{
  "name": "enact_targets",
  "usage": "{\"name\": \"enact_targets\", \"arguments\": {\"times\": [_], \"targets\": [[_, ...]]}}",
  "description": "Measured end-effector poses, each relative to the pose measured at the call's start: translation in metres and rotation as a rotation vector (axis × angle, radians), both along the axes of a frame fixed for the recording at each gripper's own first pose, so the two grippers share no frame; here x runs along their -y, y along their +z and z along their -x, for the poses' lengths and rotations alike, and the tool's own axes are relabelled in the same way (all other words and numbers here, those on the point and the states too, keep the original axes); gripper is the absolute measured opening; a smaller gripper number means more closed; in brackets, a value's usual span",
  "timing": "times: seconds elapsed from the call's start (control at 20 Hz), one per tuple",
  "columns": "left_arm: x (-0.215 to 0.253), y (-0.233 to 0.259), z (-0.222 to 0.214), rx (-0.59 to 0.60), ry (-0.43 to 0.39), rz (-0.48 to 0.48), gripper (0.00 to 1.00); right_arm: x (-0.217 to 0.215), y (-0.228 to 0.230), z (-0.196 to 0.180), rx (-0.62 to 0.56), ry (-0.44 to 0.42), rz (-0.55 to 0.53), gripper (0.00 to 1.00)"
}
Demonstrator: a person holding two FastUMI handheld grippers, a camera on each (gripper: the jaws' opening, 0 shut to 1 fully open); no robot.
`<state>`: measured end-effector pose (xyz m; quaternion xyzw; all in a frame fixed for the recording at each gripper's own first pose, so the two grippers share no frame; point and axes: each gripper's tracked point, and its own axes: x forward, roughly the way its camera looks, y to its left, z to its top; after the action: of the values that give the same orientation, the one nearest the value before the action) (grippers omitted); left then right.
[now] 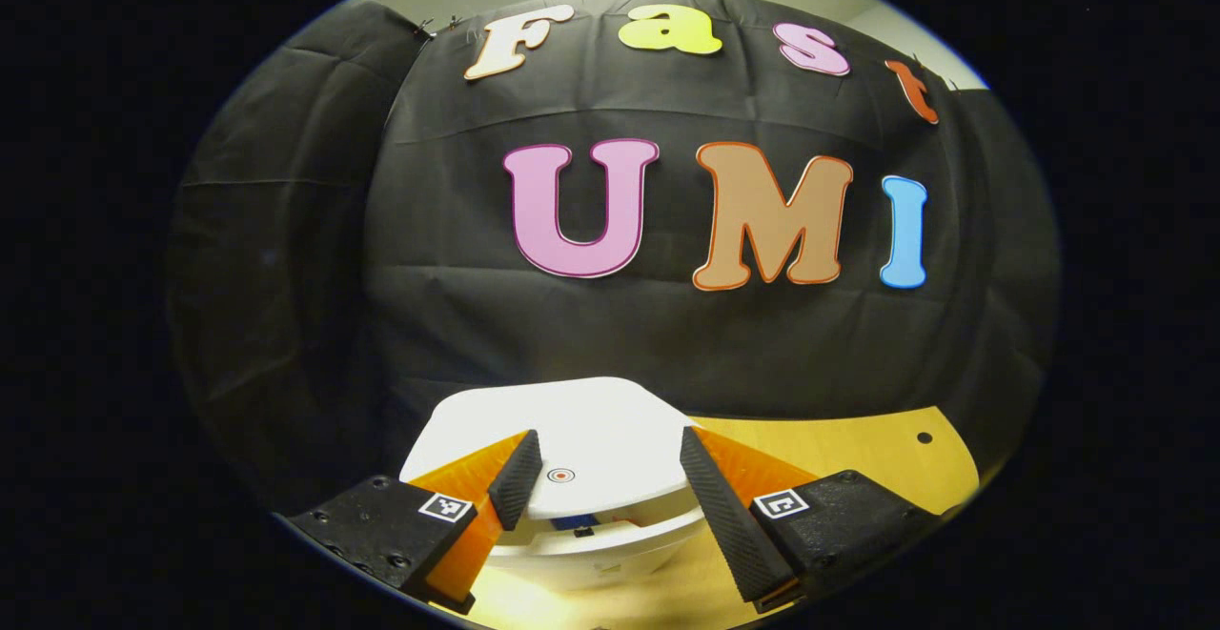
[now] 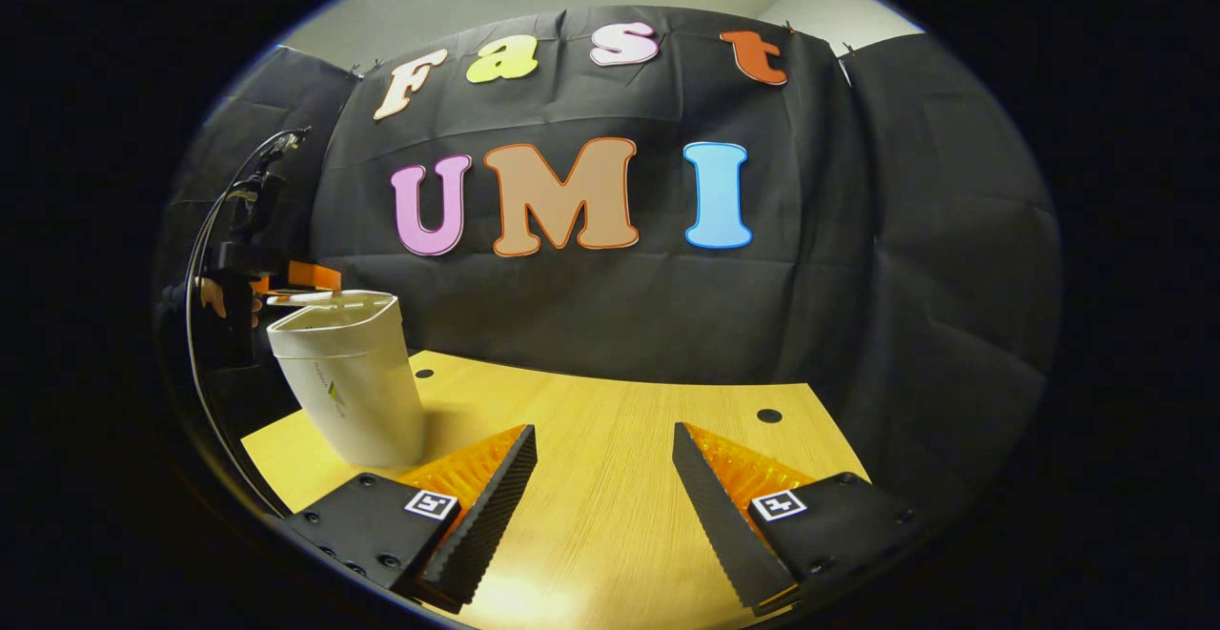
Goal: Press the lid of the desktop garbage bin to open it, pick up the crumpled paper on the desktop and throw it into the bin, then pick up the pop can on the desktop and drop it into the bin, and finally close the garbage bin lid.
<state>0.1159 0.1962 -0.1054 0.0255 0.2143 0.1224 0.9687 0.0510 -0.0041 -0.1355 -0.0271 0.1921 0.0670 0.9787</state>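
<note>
The white garbage bin (image 1: 591, 554) stands right below my left gripper (image 1: 608, 439). Its lid (image 1: 581, 416) lies nearly level, with a narrow dark gap along the near edge and a small red ring mark on top. The left gripper is open, its fingertips hovering just over the lid, one to each side of the mark. In the right gripper view the bin (image 2: 348, 382) stands at the table's far left, and the left gripper (image 2: 300, 277) sits at its rim, held by a hand (image 2: 214, 304). My right gripper (image 2: 603, 432) is open and holds nothing, above bare wood.
The wooden table (image 2: 610, 506) runs from the bin to the right, with small round holes (image 2: 768, 416) near its back edge. Black cloth walls stand close behind and to both sides. A cable (image 2: 205, 249) arcs up from the left gripper.
</note>
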Motion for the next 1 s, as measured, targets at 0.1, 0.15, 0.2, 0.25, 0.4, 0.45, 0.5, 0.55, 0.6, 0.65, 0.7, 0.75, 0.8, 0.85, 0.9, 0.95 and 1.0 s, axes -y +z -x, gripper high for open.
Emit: {"name": "enact_targets", "arguments": {"times": [0.1,0.15,0.2,0.25,0.4,0.45,0.5,0.55,0.6,0.65,0.7,0.75,0.8,0.85,0.9,0.95,1.0], "targets": [[0.0,-0.012,0.005,-0.023,-0.004,0.0,0.91,0.002,-0.001,0.002,-0.005,-0.002,0.003,0.96],[0.0,-0.017,0.006,-0.03,-0.004,0.0,0.91,0.003,-0.002,0.003,-0.006,-0.003,0.003,0.96],[-0.001,-0.021,0.007,-0.038,-0.006,0.0,0.92,0.003,-0.003,0.004,-0.01,-0.003,0.001,0.96],[-0.001,-0.026,0.01,-0.056,-0.003,-0.002,0.92,0.003,-0.006,0.007,-0.017,0.0,0.0,0.96],[0.0,-0.03,0.014,-0.078,-0.008,-0.045,0.92,0.006,-0.02,0.014,-0.052,0.008,0.005,0.96],[0.0,-0.033,0.015,-0.067,-0.002,-0.048,0.92,0.006,-0.022,0.016,-0.061,0.008,0.0,0.96],[0.001,-0.033,0.015,-0.037,0.006,-0.025,0.93,0.008,-0.025,0.018,-0.065,0.003,-0.008,0.96],[0.004,-0.031,0.016,-0.011,-0.007,-0.004,0.94,0.007,-0.024,0.02,-0.064,0.007,-0.018,0.96],[0.007,-0.03,0.015,0.02,-0.02,-0.009,0.95,0.006,-0.024,0.02,-0.064,0.006,-0.021,0.96],[0.009,-0.028,0.015,0.047,-0.034,-0.019,0.95,0.006,-0.021,0.018,-0.062,0.008,-0.026,0.96],[0.011,-0.021,0.015,0.074,-0.046,-0.034,0.94,0.006,-0.013,0.017,-0.045,0.006,-0.031,0.96],[0.013,-0.015,0.018,0.088,-0.042,-0.014,0.95,0.008,-0.003,0.014,-0.017,-0.001,-0.035,0.96],[0.018,-0.008,0.017,0.119,-0.039,0.021,0.93,0.01,0.009,0.01,0.014,-0.008,-0.036,0.96],[0.027,0.006,0.016,0.154,-0.053,0.045,0.93,0.01,0.019,0.009,0.041,-0.012,-0.036,0.96],[0.035,0.024,0.015,0.2,-0.068,0.047,0.93,0.01,0.028,0.008,0.065,-0.015,-0.032,0.96],[0.048,0.043,0.016,0.247,-0.099,0.038,0.93,0.011,0.036,0.008,0.089,-0.021,-0.026,0.96],[0.059,0.059,0.018,0.292,-0.131,0.024,0.93,0.012,0.045,0.008,0.113,-0.029,-0.021,0.96]]}}
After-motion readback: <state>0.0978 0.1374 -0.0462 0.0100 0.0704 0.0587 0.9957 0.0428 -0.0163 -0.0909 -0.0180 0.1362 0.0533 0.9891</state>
